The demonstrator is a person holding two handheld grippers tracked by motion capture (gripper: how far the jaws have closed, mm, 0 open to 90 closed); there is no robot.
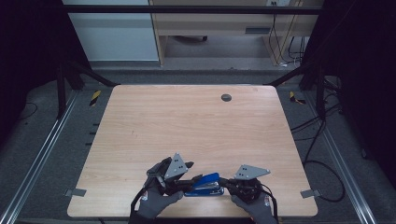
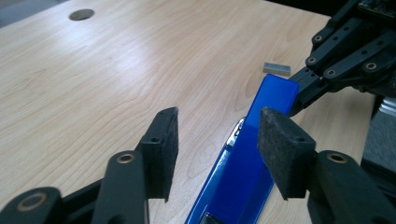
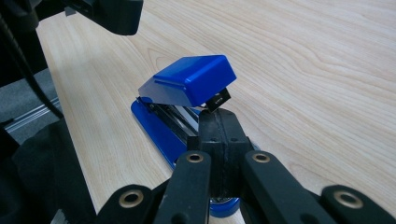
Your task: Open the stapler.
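A blue stapler [image 1: 208, 183] lies near the front edge of the wooden table [image 1: 187, 121], its lid [image 3: 196, 79] tilted up off the metal magazine [image 3: 175, 116]. My left gripper [image 2: 222, 126] is open, one pad on each side of the stapler's [image 2: 252, 154] rear half, the right pad close against the lid. My right gripper [image 3: 219, 123] is shut, its joined tips pushed under the raised front of the lid, over the magazine. Whether anything thin sits between its pads is hidden. In the left gripper view the right gripper [image 2: 303, 88] meets the lid's far end.
A short grey strip of staples [image 2: 276, 68] lies on the table just beyond the stapler. A dark round grommet [image 1: 226, 97] sits at the table's far side. Gloved hands hold both grippers at the front edge. Metal rails and cables run beside the table.
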